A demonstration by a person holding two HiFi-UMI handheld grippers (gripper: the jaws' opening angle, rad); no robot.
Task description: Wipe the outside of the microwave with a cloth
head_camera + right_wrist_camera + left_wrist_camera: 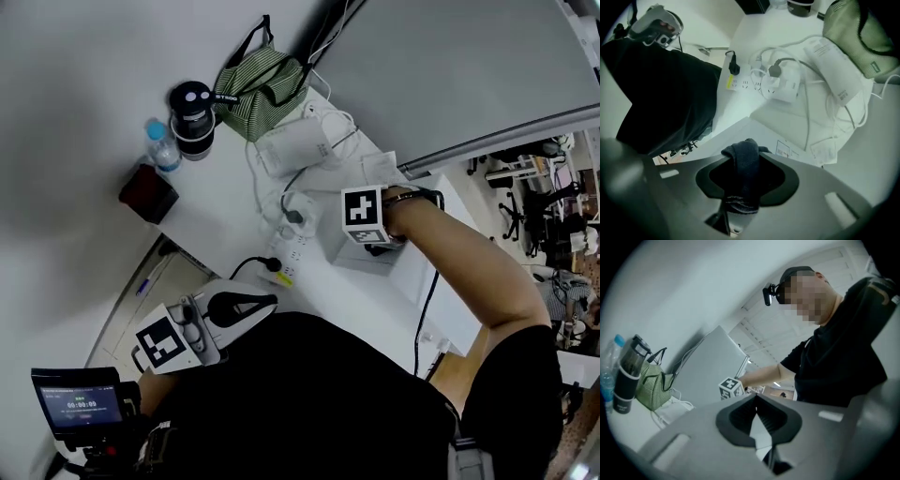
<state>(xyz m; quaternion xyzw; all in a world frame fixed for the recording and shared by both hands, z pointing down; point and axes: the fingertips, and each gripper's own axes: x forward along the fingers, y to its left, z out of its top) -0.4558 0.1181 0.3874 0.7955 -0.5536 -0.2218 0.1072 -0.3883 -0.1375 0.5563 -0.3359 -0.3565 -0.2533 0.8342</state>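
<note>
The white microwave (424, 281) stands at the table's right end. My right gripper (375, 244) rests on its top left corner, under its marker cube. In the right gripper view the right gripper (749, 143) is shut on a dark blue cloth (744, 164), which is bunched between the jaws and pressed near the microwave's top edge (759, 129). My left gripper (267, 302) is held low by the person's body, away from the microwave. In its own view the left gripper (757, 401) has its jaw tips touching and holds nothing.
On the white table (225, 216) lie a power strip (284, 265) with plugs and cables, a white adapter box (295, 145), a green striped bag (258, 80), a black tumbler (192, 117), a water bottle (161, 142) and a dark red box (148, 194). A grey partition (450, 75) stands behind.
</note>
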